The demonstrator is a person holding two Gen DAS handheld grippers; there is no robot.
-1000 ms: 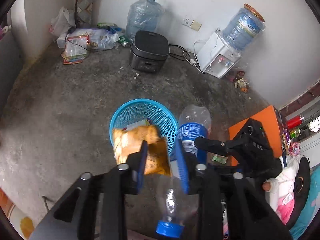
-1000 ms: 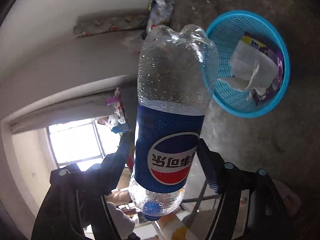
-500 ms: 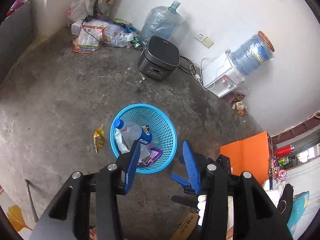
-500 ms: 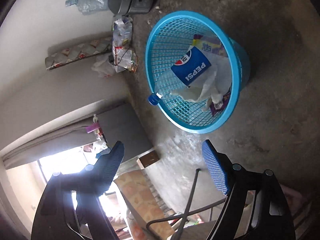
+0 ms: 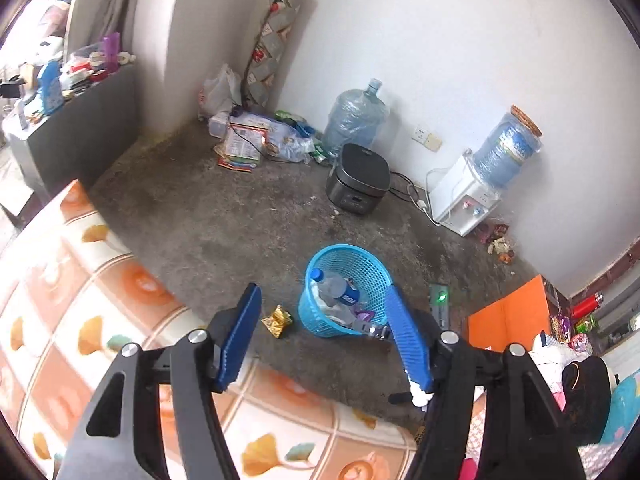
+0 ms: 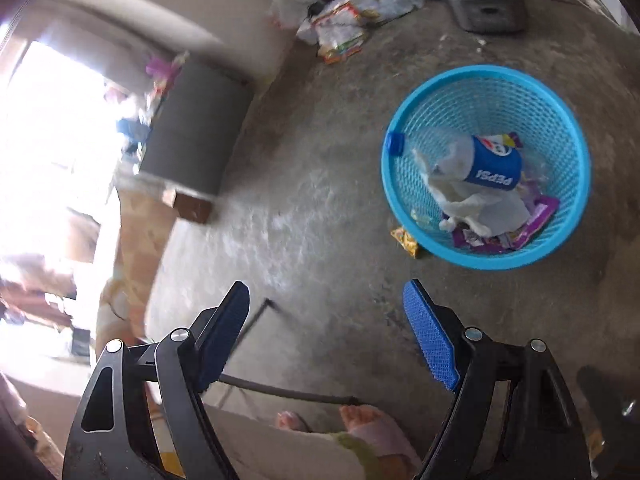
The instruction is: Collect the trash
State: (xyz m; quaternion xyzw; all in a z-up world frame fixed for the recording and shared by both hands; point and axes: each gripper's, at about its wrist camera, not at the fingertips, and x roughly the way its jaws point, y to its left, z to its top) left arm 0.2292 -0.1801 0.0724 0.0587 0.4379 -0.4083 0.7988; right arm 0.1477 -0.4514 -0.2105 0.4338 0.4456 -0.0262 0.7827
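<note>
- Left wrist view: your left gripper (image 5: pixel 324 334) has just been opening; its jaws stand apart with nothing between them.
- Right wrist view: your right gripper (image 6: pixel 332 334) is likewise spread and empty.
- Cola bottle (image 6: pixel 476 160) lies inside the blue basket (image 6: pixel 576 128) on the floor.
- Yellow wrapper (image 6: pixel 406 240) lies on the floor, touching the basket's base.

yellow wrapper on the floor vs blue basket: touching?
Cannot tell. In the left wrist view the yellow wrapper shows floor before the blue basket; in the right wrist view it meets the rim.
</note>
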